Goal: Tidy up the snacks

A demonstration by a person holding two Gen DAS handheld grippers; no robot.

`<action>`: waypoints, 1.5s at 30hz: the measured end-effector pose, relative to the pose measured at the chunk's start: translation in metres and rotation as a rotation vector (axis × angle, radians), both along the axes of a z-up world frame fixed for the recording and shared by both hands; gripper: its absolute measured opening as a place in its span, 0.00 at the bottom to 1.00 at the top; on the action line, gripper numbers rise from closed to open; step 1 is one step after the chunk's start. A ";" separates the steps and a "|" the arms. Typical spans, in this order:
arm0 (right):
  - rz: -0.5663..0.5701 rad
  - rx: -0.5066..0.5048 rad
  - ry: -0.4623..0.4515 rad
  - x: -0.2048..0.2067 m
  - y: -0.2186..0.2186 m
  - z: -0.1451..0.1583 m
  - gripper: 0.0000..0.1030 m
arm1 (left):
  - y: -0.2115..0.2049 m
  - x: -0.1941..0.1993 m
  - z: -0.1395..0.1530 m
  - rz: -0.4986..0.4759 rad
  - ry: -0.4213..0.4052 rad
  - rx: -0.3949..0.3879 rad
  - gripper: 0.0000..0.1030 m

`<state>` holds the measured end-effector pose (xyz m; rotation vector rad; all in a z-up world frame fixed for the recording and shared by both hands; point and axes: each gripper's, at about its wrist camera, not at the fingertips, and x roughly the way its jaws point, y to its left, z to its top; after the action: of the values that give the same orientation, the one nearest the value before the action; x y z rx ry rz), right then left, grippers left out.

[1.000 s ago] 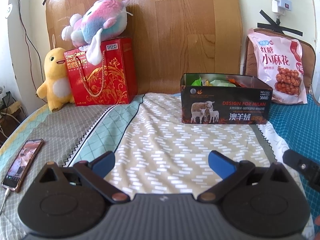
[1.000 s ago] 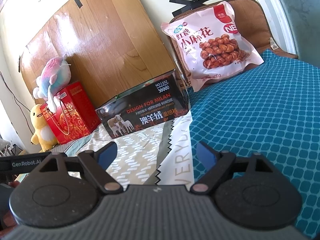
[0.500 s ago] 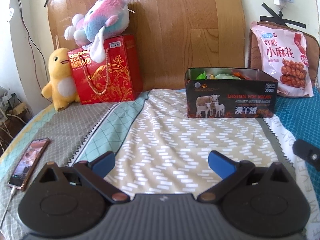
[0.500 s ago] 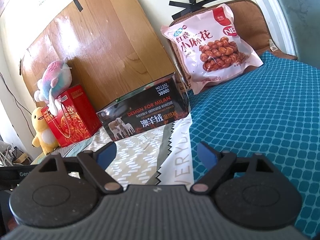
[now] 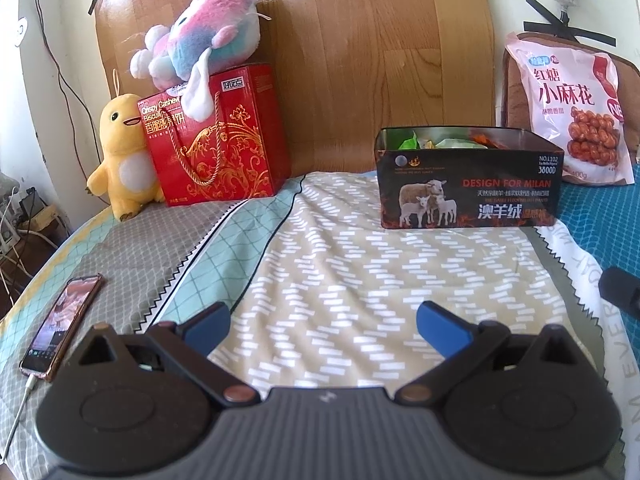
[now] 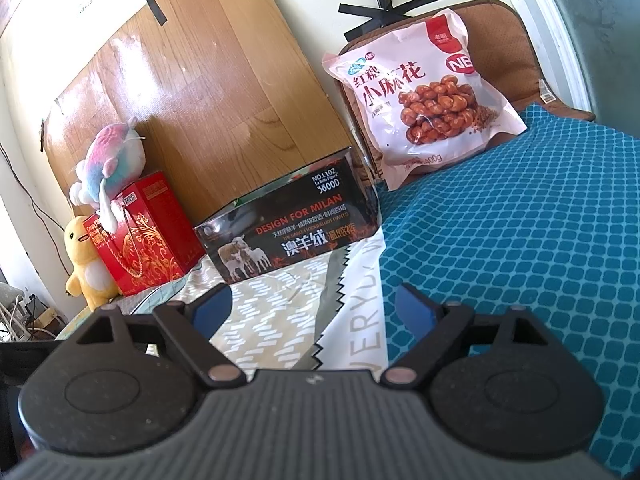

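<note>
Both empty, jaws spread, the left gripper (image 5: 322, 326) and right gripper (image 6: 312, 310) face the tin (image 5: 468, 184) ahead, snack bag (image 6: 424, 92) beyond it; right should pinch the bag's edge squarely.

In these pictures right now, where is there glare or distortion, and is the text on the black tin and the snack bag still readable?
Left wrist view: fisheye bends the wooden board, soft glare near its top; the black tin reads sharply "DESIGN FOR MILAN". Right wrist view: the scene is tilted, strong glare on the board, the snack bag has large readable characters, small print blurred. Both tongs, left and right, are slightly soft.
</note>
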<state>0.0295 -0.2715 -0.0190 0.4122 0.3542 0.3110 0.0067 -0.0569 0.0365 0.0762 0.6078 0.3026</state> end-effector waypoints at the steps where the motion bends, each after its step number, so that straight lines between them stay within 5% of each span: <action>1: 0.000 0.000 0.000 0.000 0.000 0.000 0.88 | 0.000 0.000 0.000 0.000 0.001 -0.001 1.00; 45: 0.001 0.001 0.000 0.000 0.000 0.000 0.89 | -0.003 -0.003 0.002 0.020 -0.042 0.130 1.00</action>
<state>0.0294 -0.2714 -0.0191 0.4131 0.3537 0.3118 0.0040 -0.0603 0.0381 0.1885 0.5473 0.3624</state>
